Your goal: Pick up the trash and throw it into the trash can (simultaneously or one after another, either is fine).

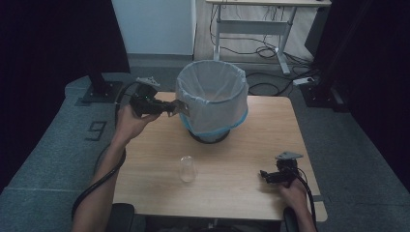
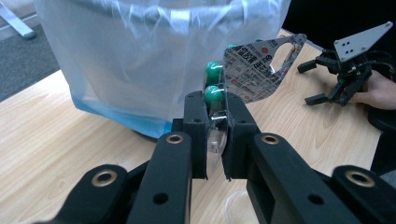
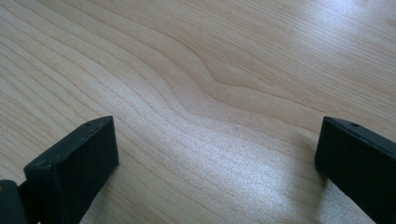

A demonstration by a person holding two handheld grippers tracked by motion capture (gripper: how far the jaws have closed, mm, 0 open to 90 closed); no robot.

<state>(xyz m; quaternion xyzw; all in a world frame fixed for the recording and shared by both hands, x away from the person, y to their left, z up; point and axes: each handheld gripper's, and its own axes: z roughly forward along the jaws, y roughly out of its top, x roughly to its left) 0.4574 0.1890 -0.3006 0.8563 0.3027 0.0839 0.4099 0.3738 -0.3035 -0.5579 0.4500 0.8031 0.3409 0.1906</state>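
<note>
Dim room, wood desk [image 1: 232, 169]. Left gripper [image 2: 215, 122] clenched on blister pack [image 2: 254, 70], held beside lined bin [image 1: 212, 99], not yet over rim. Drop left. Right gripper [image 1: 267, 176] released, idle near-right.

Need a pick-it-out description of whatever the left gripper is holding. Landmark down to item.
Start at the bin lined with a white bag, at the far middle of the wooden table. Just to its left, the left gripper is shut on a blister pack: a clear plastic strip with green pills and a printed silver foil backing. The clear cup stands alone, nearer the person.
</note>
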